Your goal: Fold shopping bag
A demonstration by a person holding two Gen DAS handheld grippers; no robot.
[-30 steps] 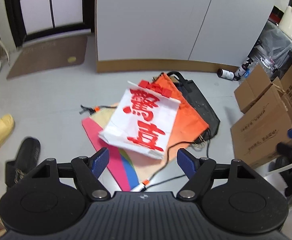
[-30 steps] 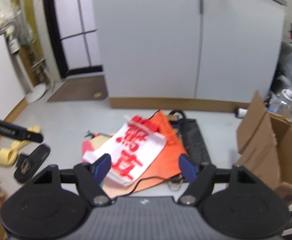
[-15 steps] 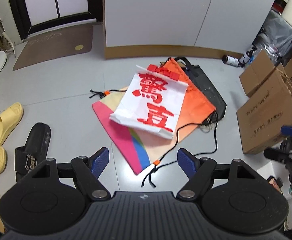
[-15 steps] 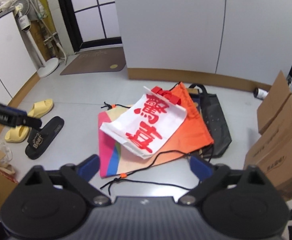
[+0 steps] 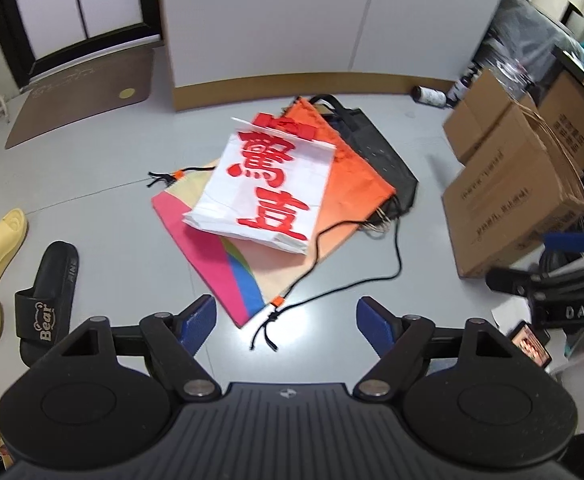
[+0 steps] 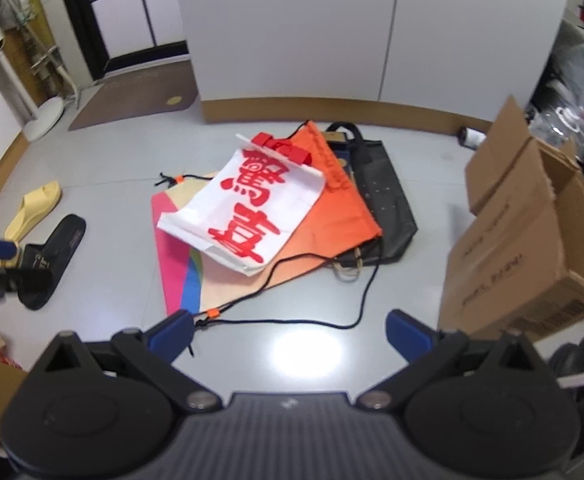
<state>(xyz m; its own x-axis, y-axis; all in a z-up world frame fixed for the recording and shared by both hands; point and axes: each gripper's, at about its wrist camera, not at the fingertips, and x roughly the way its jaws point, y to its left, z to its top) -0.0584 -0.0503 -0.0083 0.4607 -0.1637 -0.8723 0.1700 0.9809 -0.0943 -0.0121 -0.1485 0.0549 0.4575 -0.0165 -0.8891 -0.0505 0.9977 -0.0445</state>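
White shopping bag (image 5: 263, 188) tops bag pile on floor (image 5: 103, 184). Left gripper (image 5: 285, 320) jaws opening, empty; right gripper (image 6: 289, 332) wide, empty.

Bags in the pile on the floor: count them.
4: white bag on top, orange drawstring bag beneath, multicoloured bag lowest left, black tote behind. More may be hidden underneath.

Left gripper (image 5: 286, 320) above grey floor (image 5: 91, 184), jaws opening, nothing between. Ahead, white shopping bag (image 5: 263, 188) with red characters atop orange bag (image 5: 356, 188) and black bag (image 5: 384, 156).
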